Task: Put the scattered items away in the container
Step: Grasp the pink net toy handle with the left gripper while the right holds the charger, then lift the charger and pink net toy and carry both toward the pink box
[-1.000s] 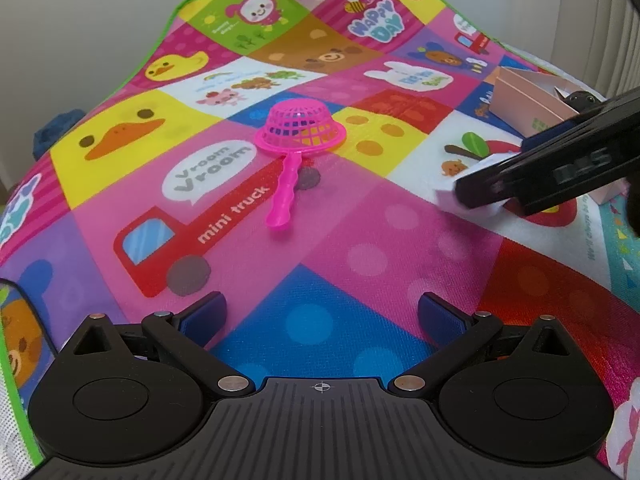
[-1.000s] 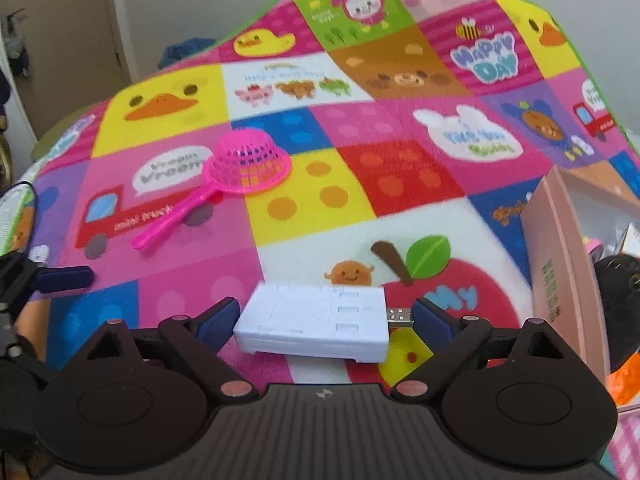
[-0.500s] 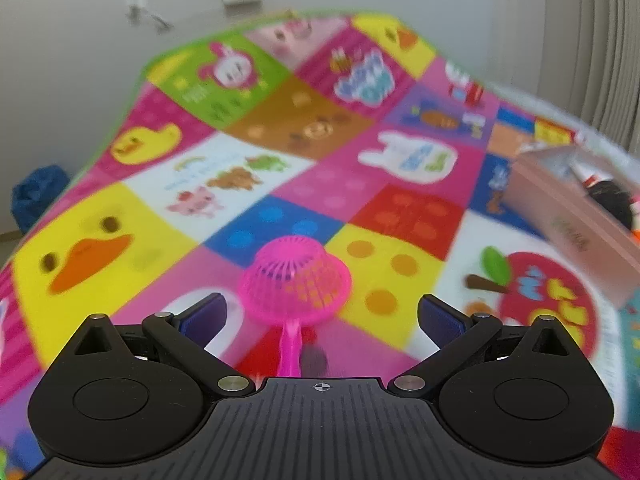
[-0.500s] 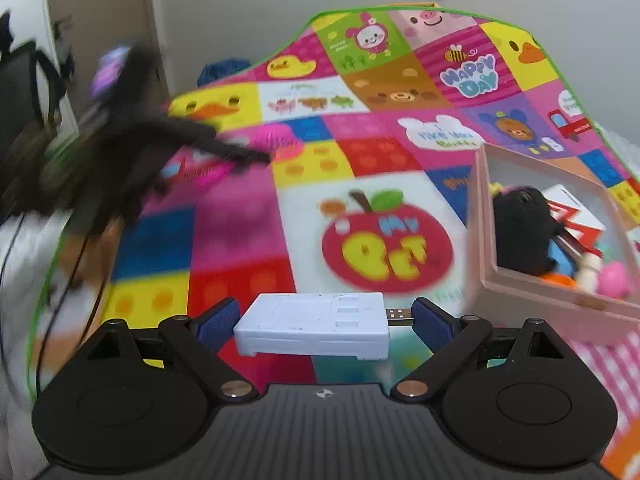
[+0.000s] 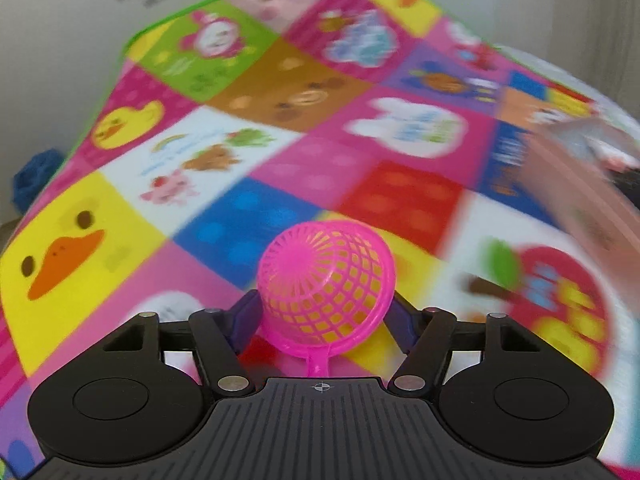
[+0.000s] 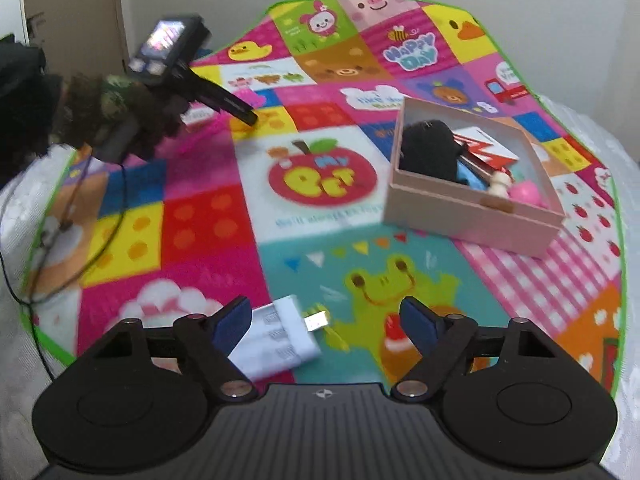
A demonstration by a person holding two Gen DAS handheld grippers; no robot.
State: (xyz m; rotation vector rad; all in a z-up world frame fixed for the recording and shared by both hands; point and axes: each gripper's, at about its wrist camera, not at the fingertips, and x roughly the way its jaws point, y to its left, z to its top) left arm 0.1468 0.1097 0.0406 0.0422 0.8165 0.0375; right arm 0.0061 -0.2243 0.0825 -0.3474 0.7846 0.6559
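My left gripper (image 5: 325,306) is shut on the pink toy strainer (image 5: 326,288), its mesh bowl between the fingers and its handle pointing down toward the camera. My right gripper (image 6: 326,320) is open; the white USB adapter (image 6: 280,336) hangs tilted against the left finger, its plug pointing right, and I cannot tell if it is falling or resting. The pink box (image 6: 472,208) stands on the mat to the right, with a black item, a card and small toys inside. It shows blurred at the right edge of the left wrist view (image 5: 580,176). The left gripper also shows in the right wrist view (image 6: 240,114).
A colourful patchwork play mat (image 6: 320,240) covers a bed with a green border. The person's left hand and its gripper body with a small screen (image 6: 168,48) are at the far left. A cable (image 6: 80,256) hangs over the mat's left edge. A wall lies behind.
My left gripper moved up to the strainer and shut on its bowl. My right gripper lifted and pulled back, then opened; the white adapter slipped from level to tilted at the left finger.
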